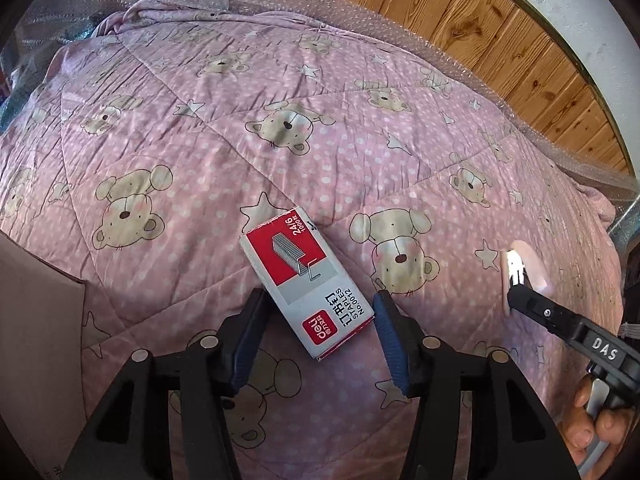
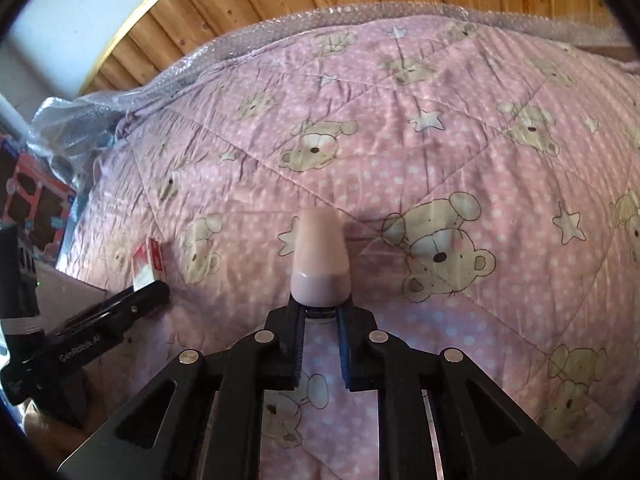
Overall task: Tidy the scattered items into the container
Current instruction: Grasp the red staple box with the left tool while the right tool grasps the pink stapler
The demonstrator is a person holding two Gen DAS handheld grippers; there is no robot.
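Staples box [image 1: 306, 286] lies flat on the pink quilt [image 1: 280, 80] between your left gripper [image 1: 316, 322]'s 2 spread fingers, skewed to them, so closing could twist it free. Your right gripper [image 2: 322, 312] pinches only the pink stapler [image 2: 320, 258]'s near end; it could pivot and drop.

Cardboard box [image 1: 36, 320] cut off left

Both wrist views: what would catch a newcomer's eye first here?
The pink bear-print quilt fills both views. On it, a red and grey staple box lies between the fingers of the open left tool. The right tool is shut on a pale pink stapler, right of the box.
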